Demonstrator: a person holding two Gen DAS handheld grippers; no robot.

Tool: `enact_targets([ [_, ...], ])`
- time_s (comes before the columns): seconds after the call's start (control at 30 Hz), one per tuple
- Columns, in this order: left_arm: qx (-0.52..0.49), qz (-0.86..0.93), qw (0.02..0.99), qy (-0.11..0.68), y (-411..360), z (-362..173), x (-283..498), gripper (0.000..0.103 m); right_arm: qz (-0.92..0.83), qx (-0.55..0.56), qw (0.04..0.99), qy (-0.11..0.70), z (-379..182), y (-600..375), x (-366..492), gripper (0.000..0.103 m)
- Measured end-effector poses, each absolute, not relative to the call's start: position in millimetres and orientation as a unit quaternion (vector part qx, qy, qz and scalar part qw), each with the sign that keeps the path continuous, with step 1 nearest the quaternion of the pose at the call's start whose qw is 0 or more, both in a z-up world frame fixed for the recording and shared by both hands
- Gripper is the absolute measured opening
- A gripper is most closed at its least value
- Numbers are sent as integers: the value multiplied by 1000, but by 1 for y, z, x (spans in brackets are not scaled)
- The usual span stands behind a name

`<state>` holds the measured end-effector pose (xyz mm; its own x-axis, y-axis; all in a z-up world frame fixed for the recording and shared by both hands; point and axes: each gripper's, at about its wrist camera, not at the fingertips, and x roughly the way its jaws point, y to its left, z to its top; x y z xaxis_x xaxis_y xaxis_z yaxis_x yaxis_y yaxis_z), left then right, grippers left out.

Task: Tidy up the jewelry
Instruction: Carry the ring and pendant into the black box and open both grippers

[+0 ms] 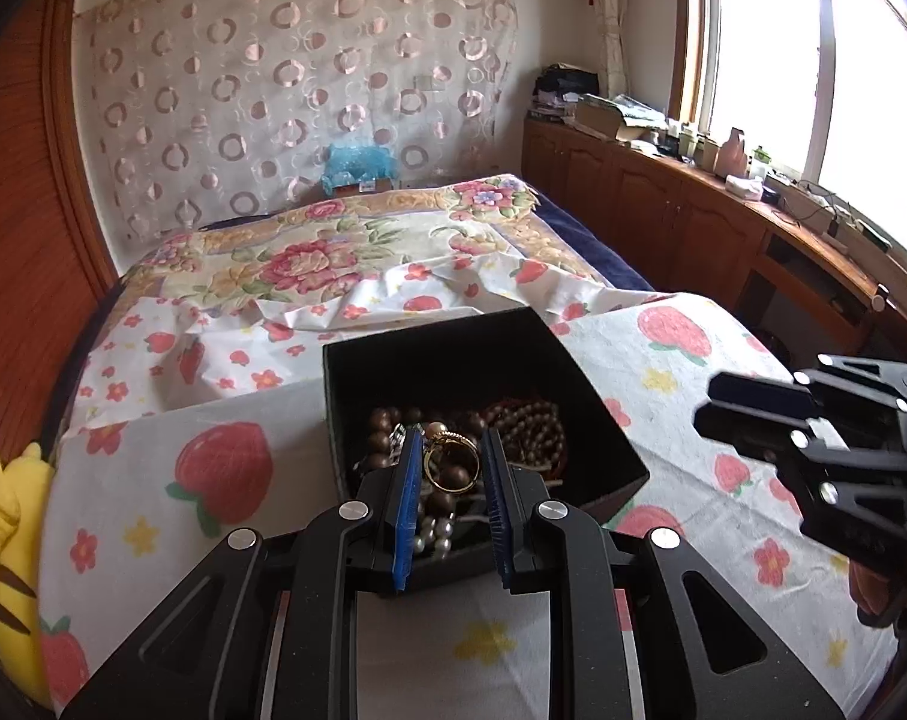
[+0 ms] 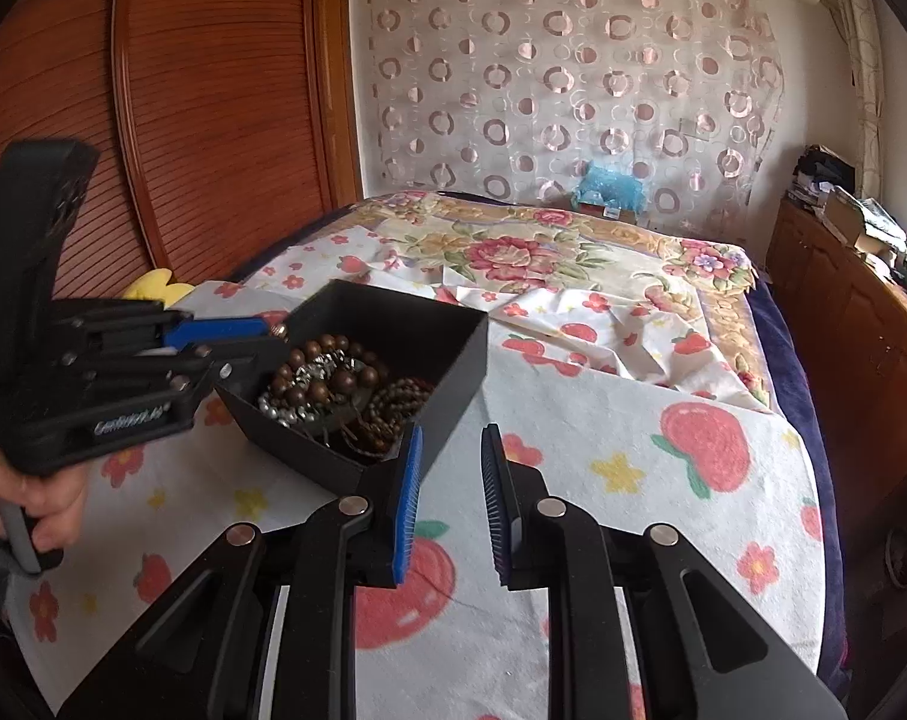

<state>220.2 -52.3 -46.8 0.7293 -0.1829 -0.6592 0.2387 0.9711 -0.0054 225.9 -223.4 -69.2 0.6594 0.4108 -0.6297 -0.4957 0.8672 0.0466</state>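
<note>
A black open box [image 1: 597, 450] stands on the strawberry-print cloth [image 1: 171, 516]. It holds brown bead bracelets [image 1: 528, 426], a pearl strand [image 1: 432, 537] and a gold ring [image 1: 447, 462]. My left gripper [image 1: 452, 438] is open, its blue pads over the box's near edge with the ring lying between them, not gripped. In the right wrist view the box [image 2: 447, 354] lies left of centre with the beads [image 2: 327, 381] inside. My right gripper [image 2: 452, 441] is open and empty just right of the box's near corner. The left gripper [image 2: 231, 333] reaches into the box from the left.
The cloth covers a table beside a bed with a floral cover [image 1: 333, 252]. A yellow plush toy [image 1: 3, 540] sits at the left edge. A wooden cabinet [image 1: 723, 222] with clutter runs under the window on the right. A wooden slatted door [image 2: 213, 108] stands on the left.
</note>
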Motion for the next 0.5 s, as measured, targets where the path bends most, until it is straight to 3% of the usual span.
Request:
enact_targets([
  [0.5, 49, -112, 927, 355, -80, -49, 255, 19, 231, -51, 911, 339, -89, -256, 219, 22],
])
